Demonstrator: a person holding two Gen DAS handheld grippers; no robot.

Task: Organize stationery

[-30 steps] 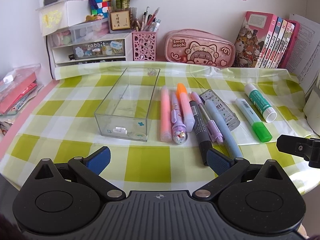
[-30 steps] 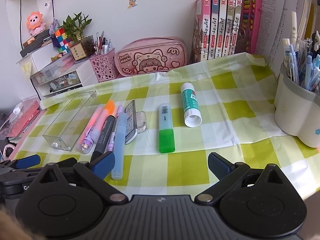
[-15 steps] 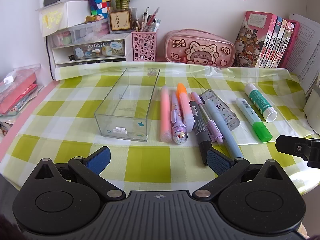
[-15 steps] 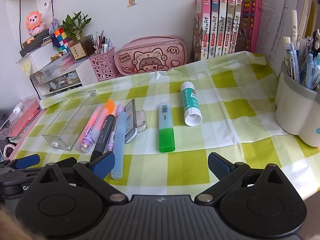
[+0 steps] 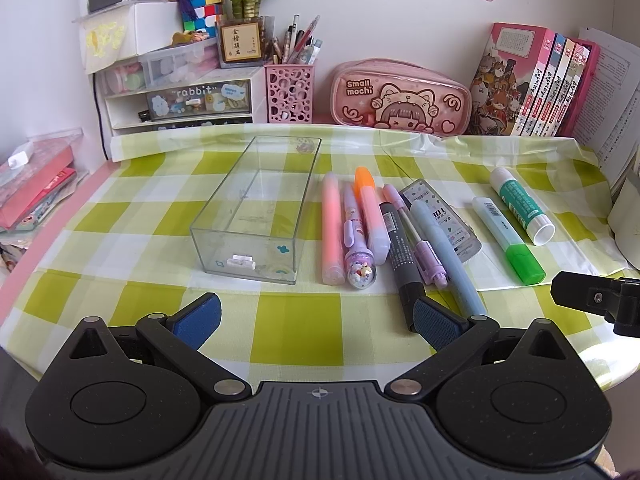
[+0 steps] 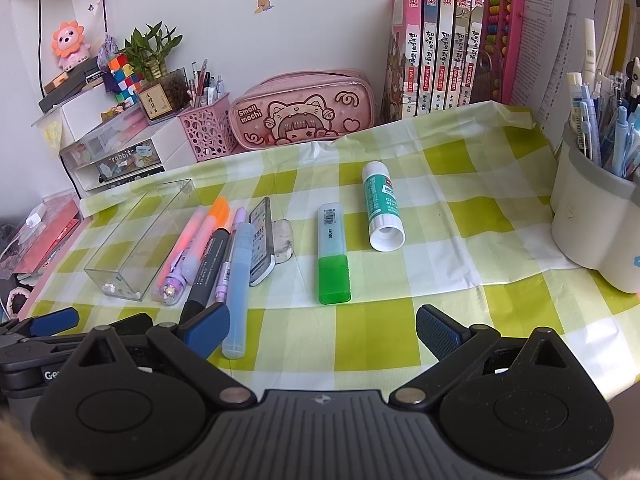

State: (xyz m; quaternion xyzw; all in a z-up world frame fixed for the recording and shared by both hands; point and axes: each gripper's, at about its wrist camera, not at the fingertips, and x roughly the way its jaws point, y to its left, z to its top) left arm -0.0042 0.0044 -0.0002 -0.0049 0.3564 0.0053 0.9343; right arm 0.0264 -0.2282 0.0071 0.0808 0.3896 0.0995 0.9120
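Observation:
A clear plastic box (image 5: 256, 208) (image 6: 140, 236) lies empty on the green checked cloth. Right of it lie several pens side by side: a pink highlighter (image 5: 332, 228), an orange-capped highlighter (image 5: 370, 212), a black marker (image 5: 400, 252) and a pale blue pen (image 5: 444, 248) (image 6: 240, 280). Further right are a green-capped highlighter (image 5: 508, 238) (image 6: 333, 256) and a glue stick (image 5: 520, 204) (image 6: 382, 206). My left gripper (image 5: 316, 320) hovers open near the table's front edge, before the box and pens. My right gripper (image 6: 322, 332) is open too, just short of the green highlighter.
A pink pencil case (image 5: 400, 98), a pink pen cup (image 5: 290, 92), drawer units (image 5: 180, 100) and books (image 5: 532, 84) line the back wall. A white holder full of pens (image 6: 596, 216) stands at the right edge. Red folders (image 5: 32, 196) lie at the left.

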